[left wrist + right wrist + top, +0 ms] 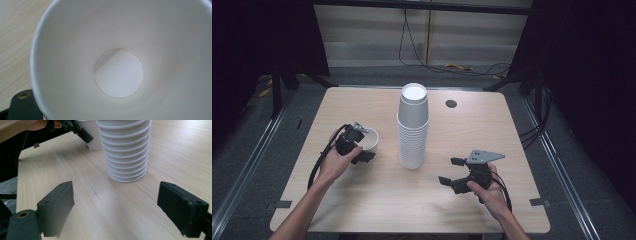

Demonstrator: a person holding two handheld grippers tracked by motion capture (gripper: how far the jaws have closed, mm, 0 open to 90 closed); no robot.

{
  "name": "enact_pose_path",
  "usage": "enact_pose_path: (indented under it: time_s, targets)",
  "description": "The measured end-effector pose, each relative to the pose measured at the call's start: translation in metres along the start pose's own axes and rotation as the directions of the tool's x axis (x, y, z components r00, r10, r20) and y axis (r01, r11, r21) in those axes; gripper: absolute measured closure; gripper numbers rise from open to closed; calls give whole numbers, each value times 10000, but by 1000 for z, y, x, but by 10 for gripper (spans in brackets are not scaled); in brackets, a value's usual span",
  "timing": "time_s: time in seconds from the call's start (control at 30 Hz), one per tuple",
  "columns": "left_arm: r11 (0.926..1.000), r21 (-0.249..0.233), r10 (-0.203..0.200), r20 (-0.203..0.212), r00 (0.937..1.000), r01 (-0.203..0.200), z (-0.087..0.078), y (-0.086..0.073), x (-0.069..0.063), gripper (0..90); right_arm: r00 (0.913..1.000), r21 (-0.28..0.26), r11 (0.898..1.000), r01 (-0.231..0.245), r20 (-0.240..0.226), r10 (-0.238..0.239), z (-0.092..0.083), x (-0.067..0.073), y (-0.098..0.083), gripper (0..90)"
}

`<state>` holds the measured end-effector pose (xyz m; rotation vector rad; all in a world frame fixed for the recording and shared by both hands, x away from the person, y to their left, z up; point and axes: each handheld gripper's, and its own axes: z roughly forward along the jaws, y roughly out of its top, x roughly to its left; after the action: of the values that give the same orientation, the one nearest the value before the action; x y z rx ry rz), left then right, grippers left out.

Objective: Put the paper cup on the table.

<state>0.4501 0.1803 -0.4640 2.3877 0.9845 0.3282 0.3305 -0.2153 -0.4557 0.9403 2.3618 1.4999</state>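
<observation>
A single white paper cup (372, 139) stands upright on the wooden table (362, 200), left of a tall stack of white paper cups (413, 130). My left gripper (363, 151) sits at the near rim of the single cup and is shut on its wall. The left gripper view looks straight into that cup (118, 75), with one black jaw link outside the wall at the lower left. My right gripper (450, 170) rests low at the right front of the stack, open and empty. In the right gripper view its jaws (116, 205) stand wide apart, facing the stack (125, 152).
A round cable hole (451, 103) lies in the tabletop behind the stack. Cables (452, 67) run across the floor beyond the far edge. In the right gripper view the left hand's gripper (83, 135) shows beside the single cup (94, 138).
</observation>
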Motion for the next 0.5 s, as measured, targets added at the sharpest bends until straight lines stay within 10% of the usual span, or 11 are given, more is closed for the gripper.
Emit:
enact_pose_path:
  time_s: [0.5]
  targets:
    - [9928, -1081, -509, 98, 9987, 516, -17, -23, 1, 158, 10000, 57, 10000, -25, 24, 25, 1, 0, 0, 138]
